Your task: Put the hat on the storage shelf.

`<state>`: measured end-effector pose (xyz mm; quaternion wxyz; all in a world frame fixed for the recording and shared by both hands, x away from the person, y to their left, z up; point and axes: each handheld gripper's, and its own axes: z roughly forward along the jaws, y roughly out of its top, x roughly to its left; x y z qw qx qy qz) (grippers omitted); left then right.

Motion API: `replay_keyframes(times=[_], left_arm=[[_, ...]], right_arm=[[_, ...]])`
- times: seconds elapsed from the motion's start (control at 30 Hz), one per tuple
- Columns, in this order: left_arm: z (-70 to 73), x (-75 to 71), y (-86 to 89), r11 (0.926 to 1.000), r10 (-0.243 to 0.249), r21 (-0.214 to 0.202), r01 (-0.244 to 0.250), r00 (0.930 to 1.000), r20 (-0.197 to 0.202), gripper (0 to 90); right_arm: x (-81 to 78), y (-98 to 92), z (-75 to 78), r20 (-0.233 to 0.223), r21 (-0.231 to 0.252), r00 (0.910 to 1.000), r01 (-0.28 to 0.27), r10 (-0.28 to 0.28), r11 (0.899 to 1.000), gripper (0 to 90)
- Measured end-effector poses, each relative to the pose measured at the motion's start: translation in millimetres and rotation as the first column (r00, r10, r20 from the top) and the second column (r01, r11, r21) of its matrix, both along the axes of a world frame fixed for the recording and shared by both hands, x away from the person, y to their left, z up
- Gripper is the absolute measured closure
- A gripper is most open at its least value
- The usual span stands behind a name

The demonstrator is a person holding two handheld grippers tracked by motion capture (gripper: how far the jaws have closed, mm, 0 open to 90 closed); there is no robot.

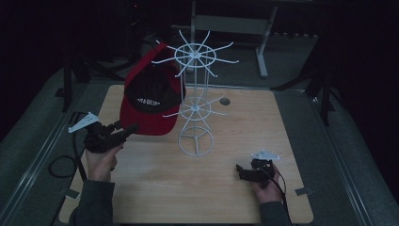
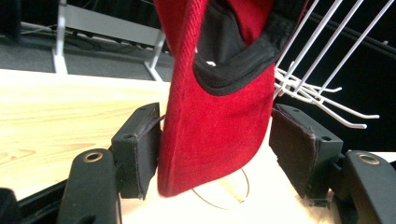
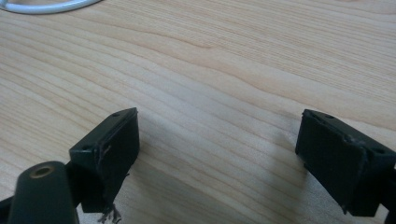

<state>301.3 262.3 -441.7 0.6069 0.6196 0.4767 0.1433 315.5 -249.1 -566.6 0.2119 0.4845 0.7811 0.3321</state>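
- Presently the red baseball cap [image 1: 149,101] hangs against the left side of the white wire display rack [image 1: 195,101], apparently hooked on an upper arm, brim pointing down toward the wooden table [image 1: 211,188].
- Left gripper [image 1: 128,129] sits just left of the rack's base ring, reaching under the cap; jaws apart with the brim between them. Judgement: the hand is placed low so the brim's free edge falls into the gap, either to take the cap off or having just hung it; cannot tell which.
- Right gripper [image 1: 241,170] rests to the right of the rack, well apart from the cap, jaws spread and holding nothing. Judgement: parked clear so the rack's arms are not fouled.
- Left gripper view: brim [image 2: 215,135] touches or nearly touches one pad, with a clear gap to the other pad, so not clamped. The high view cannot resolve this.
- Right gripper view: bare wood grain between the jaws, and a sliver of the rack's base ring [image 3: 42,6] at top.
- High view alone gives the rack's two tiers and both hands' spacing.
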Motion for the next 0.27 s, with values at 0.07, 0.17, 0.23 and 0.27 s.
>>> replay_keyframes(times=[0.07, 0.17, 0.23, 0.27], left_arm=[[-0.4, -1.0, 1.7, 1.0000, 0.003, 0.005, -0.003, 1.0000, 0.000, 35.2], [-0.9, -3.3, 4.8, 0.9999, 0.008, 0.012, -0.008, 1.0000, 0.004, 35.5], [-1.4, -3.8, 6.0, 0.9999, 0.012, 0.010, -0.012, 0.9999, 0.003, 35.6], [-1.4, -3.8, 6.0, 0.9999, 0.012, 0.010, -0.012, 0.9999, 0.003, 35.7]], right_arm=[[0.0, -0.1, 0.0, 0.000, -0.002, 1.0000, -0.001, 0.001, 1.000, 13.4], [0.0, -0.1, 0.0, 0.000, -0.002, 1.0000, -0.002, 0.002, 1.000, 13.4], [0.1, -0.2, 0.0, 0.000, -0.002, 1.0000, -0.002, 0.002, 1.000, 13.4], [0.1, -0.2, 0.0, 0.000, -0.002, 1.0000, -0.002, 0.002, 1.000, 13.4]])
